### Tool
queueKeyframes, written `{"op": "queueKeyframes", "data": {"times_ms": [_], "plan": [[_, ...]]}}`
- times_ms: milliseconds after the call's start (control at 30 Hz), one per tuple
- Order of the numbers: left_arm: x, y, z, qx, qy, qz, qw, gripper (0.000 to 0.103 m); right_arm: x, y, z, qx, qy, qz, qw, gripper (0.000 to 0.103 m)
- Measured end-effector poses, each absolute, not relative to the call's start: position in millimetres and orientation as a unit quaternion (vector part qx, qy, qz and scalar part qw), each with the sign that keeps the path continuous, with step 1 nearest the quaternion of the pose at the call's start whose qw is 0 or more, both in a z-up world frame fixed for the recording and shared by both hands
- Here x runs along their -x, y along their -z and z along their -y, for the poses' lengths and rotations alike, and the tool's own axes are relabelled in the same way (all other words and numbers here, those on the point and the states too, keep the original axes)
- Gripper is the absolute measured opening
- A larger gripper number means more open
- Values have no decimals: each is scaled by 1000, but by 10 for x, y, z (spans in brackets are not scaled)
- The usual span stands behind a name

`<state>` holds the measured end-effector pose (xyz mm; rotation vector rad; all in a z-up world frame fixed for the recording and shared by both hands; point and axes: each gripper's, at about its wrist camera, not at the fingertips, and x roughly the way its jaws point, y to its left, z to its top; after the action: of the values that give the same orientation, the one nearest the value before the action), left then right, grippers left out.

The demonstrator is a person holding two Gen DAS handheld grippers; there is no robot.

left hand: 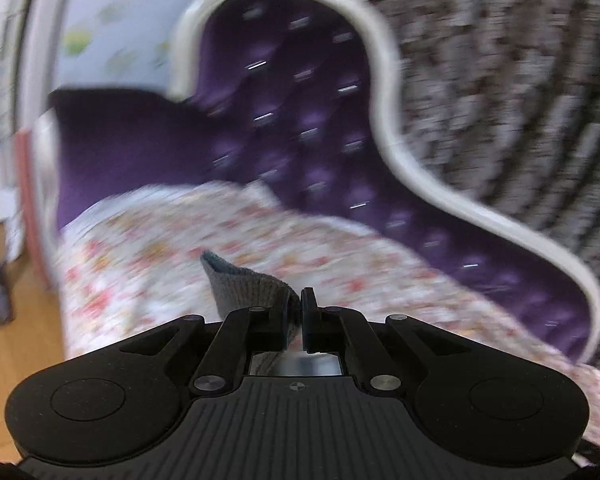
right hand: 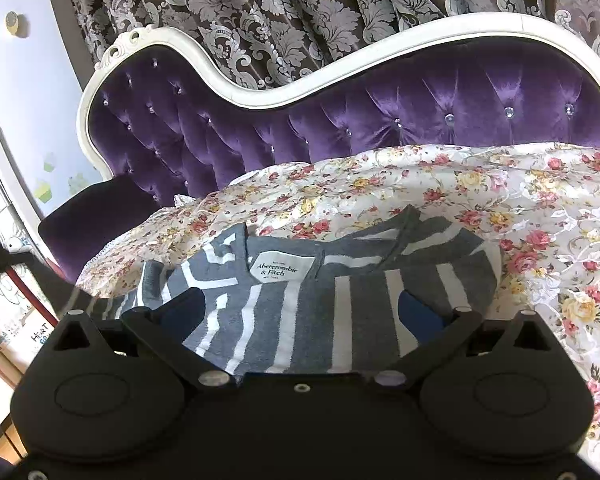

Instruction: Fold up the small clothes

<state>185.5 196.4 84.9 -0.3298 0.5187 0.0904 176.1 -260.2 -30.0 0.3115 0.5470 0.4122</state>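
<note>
A grey and white striped knit top [right hand: 300,312] with a white neck label lies crumpled on the floral bedspread [right hand: 500,208], neckline toward the headboard. My right gripper [right hand: 300,312] is open, its fingers [right hand: 420,312] spread wide just over the top's body, holding nothing. In the blurred left wrist view, my left gripper [left hand: 298,316] is shut on a grey knit edge of the top [left hand: 248,284], which sticks up to the left of the jaws above the bedspread [left hand: 160,248].
A purple tufted headboard [right hand: 420,108] with a white carved frame stands behind the bed. Patterned curtains [right hand: 300,8] hang behind it. A dark purple cushion [right hand: 96,212] sits at the bed's left. Wooden floor [left hand: 16,312] lies left of the bed.
</note>
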Motion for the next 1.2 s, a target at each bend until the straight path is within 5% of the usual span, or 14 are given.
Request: {"op": "queueKeyframes", "data": {"times_ms": [333,700,733,833,1000,1200], "plan": [[-2110,-1319,-536,131,142,-221,956,5,-1743,281,2731,-178,-192,-263,929,102],[-2344,-611,731,88,245,-292,920,11,-1783,289,2874,-197,-162,-275,927,102],[-2343,-568,776,82,251,-299,917,22,-1788,292,2888,-198,-159,-277,927,102],[-2287,-503,752,71,262,-300,915,34,-1803,304,2923,-203,-152,-279,926,102],[-2198,-402,383,34,199,-287,936,44,-1820,336,2896,-200,-152,-287,925,102],[-2173,43,-235,-2,102,-320,942,44,-1869,436,2728,-185,-168,-306,919,102]]}}
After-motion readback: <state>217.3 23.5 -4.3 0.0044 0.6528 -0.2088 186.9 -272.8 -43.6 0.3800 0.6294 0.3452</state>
